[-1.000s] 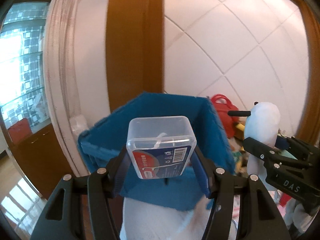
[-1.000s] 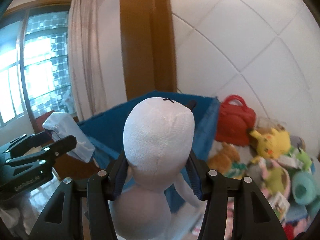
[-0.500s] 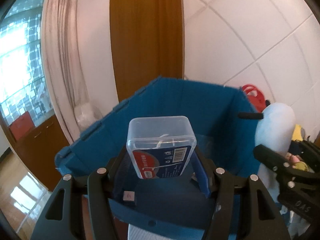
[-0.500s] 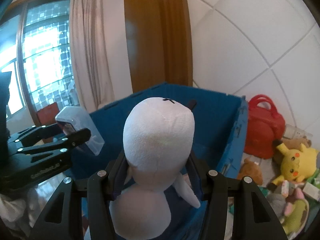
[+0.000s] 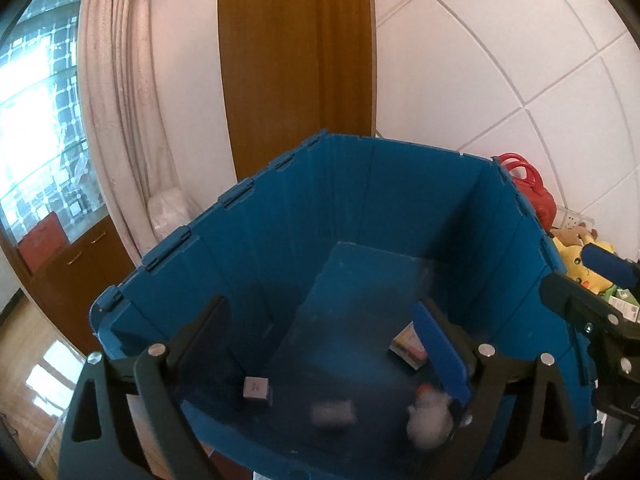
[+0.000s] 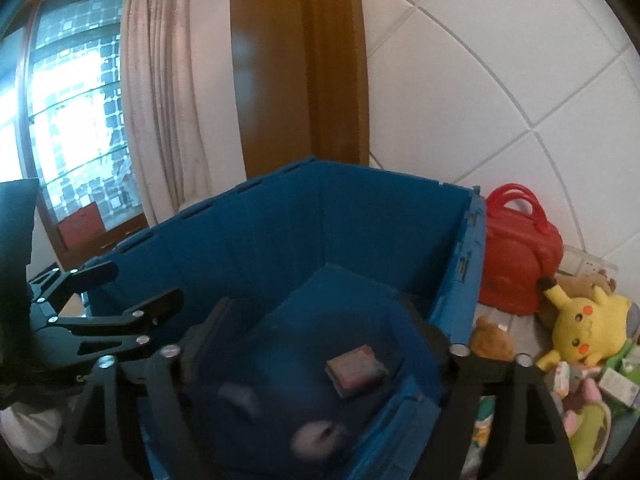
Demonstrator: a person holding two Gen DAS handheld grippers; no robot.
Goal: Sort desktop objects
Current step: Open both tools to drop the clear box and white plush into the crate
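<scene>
Both grippers hang over the open blue crate. My left gripper has its jaws opening, with nothing between them. Below it the clear plastic box shows as a blur low inside the crate. My right gripper also has its jaws opening and holds nothing. The white plush toy is a blur near the crate's bottom. In the right wrist view the clear box lies left of the plush. Each gripper shows at the edge of the other's view.
A small grey cube and a colourful flat box lie on the crate floor. Right of the crate sit a red bag, a yellow plush, a brown bear and several small toys. Curtain and wall stand behind.
Both grippers moved forward over the crate, then opened. The clear box left the left gripper and the white plush left the right one; both dropped into the crate.
</scene>
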